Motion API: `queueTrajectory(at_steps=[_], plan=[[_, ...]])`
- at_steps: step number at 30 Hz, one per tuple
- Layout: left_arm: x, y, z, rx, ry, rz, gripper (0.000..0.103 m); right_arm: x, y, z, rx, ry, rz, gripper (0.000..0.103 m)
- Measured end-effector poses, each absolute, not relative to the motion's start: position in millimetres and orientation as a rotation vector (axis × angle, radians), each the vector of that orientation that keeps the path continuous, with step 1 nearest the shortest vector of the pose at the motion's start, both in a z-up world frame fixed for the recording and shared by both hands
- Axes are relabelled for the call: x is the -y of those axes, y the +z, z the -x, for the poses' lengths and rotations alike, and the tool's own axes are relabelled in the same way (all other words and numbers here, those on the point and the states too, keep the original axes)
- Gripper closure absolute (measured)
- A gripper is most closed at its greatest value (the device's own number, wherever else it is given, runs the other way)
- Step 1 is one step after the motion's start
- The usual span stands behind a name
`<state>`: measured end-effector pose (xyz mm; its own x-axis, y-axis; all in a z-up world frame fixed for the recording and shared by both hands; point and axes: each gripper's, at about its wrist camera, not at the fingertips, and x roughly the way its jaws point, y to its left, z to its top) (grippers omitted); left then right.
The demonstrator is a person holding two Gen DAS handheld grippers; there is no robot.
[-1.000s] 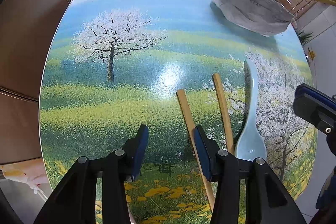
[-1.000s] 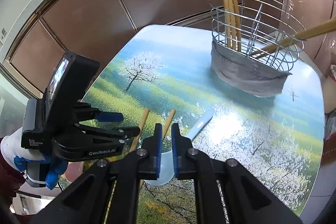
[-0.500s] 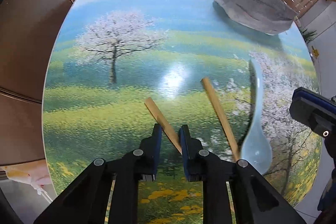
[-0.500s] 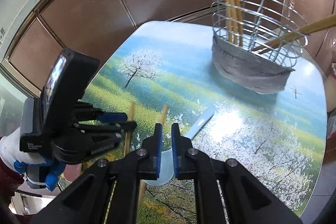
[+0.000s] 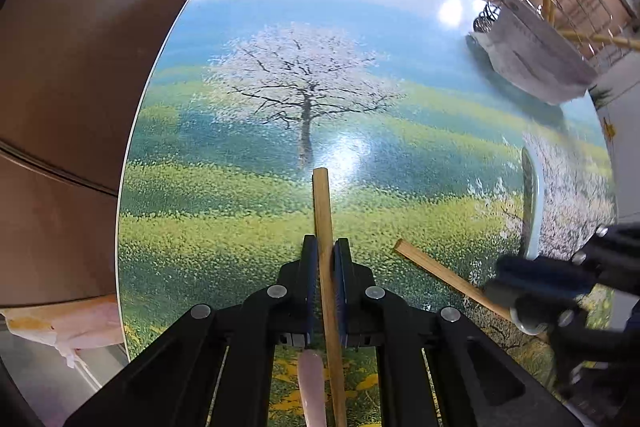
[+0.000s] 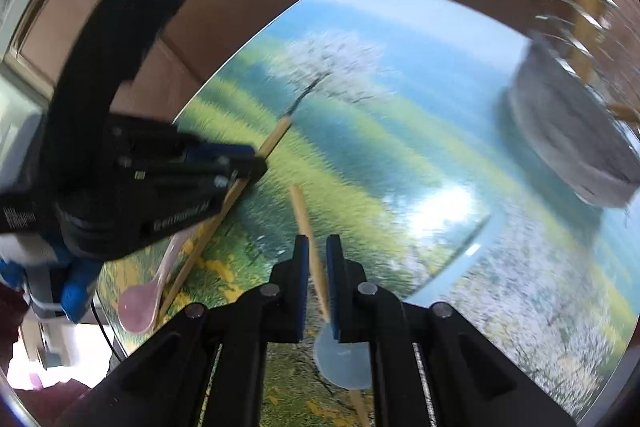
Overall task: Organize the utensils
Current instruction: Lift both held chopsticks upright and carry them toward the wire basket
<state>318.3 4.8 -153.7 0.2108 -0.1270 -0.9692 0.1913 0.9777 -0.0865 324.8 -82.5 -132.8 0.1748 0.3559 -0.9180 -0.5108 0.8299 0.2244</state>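
The left gripper (image 5: pixel 326 263) points steeply down at the counter (image 5: pixel 248 195), its fingers clenched on one wooden chopstick (image 5: pixel 323 211) that runs straight up between them, tip free over open green print. A second chopstick (image 5: pixel 436 273) lies slanted just to the right, its lower end under the right gripper (image 6: pixel 318 269), whose fingers are squeezed nearly together with that stick in the narrow gap; the blur hides whether they press it. A pale blue spoon (image 5: pixel 534 203) lies near the counter's right edge, a pink spoon (image 6: pixel 140 301) at the near edge. The wire basket (image 5: pixel 536 59) stands at the far right corner, well apart; the counter's middle and left side lie bare
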Motion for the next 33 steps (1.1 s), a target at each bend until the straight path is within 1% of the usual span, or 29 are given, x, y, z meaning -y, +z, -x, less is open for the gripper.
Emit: queueTrajectory(at_steps=[14, 17, 33], plan=[[-34.9, -157.7, -311.0, -1.329, -0.243, 0.018, 0.096, 45.0, -151.9, -332.2, -1.303, 0.643, 0.356, 0.094], [-45.9, -154.7, -311.7, -1.327, -0.250, 0.029, 0.096, 47.3, -159.6, -337.2, -1.317, 0.605, 0.395, 0.096], [-44.8, -151.5, -310.5, -1.330, -0.264, 0.074, 0.096, 41.0, -173.2, -351.0, -1.381, 0.632, 0.384, 0.094]])
